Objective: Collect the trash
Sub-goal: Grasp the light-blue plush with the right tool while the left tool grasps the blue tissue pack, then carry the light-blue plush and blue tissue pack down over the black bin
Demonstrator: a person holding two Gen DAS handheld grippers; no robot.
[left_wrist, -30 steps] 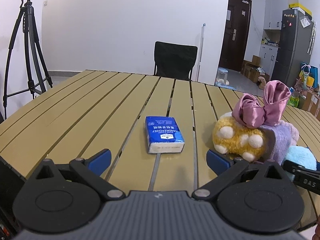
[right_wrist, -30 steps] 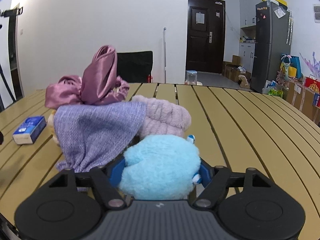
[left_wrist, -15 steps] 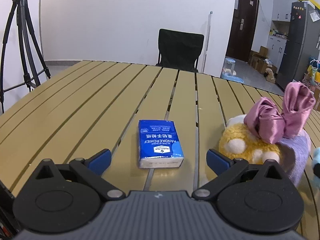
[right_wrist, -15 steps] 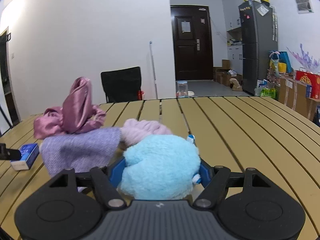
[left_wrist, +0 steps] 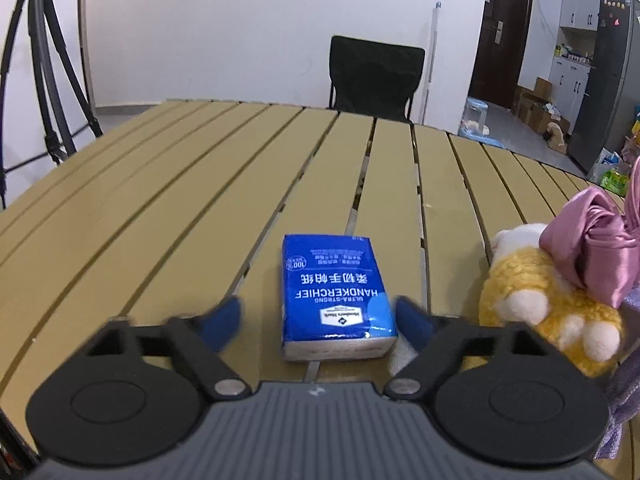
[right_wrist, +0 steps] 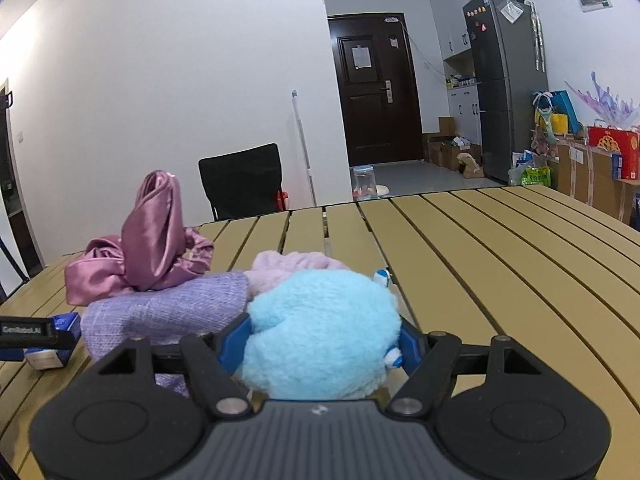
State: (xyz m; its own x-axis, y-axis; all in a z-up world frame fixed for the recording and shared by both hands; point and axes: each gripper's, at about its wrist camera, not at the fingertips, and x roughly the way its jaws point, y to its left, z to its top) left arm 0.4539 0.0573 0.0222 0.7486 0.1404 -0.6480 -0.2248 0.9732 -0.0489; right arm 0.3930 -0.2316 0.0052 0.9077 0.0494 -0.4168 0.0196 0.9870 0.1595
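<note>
- Tan slats run lengthwise across the table, the largest thing we see; nearly everything on it sits toward our near edge, and the far edge meets a black chair.
- On the right side near that edge lies a heap of soft things: a lilac knitted cloth, a pink satin bow on top of it, a pale pink fluffy piece behind, and a yellow plush on the side facing our left hand.
- Our right gripper has its blue pads pressed into both sides of a light blue plush ball, so its fingers are clamped on that ball at the heap's near side.
- Our left gripper has its fingers apart, one on each side of the blue tissue pack, which lies flat on the slats close to the near edge, just left of the yellow plush. The right pad looks to be touching or nearly touching the pack's side; the left pad stands clear of it, and both are blurred.
- We judge the step in hand to be taking the pack. To do it well we should centre the pack between the pads, keep them low along its short sides so they meet the body and not the slippery top film, close gently since it will squash, and keep the right pad off the plush.
- We see no bin, bag or other container on the table in either view, so where the collected things go we cannot tell.
</note>
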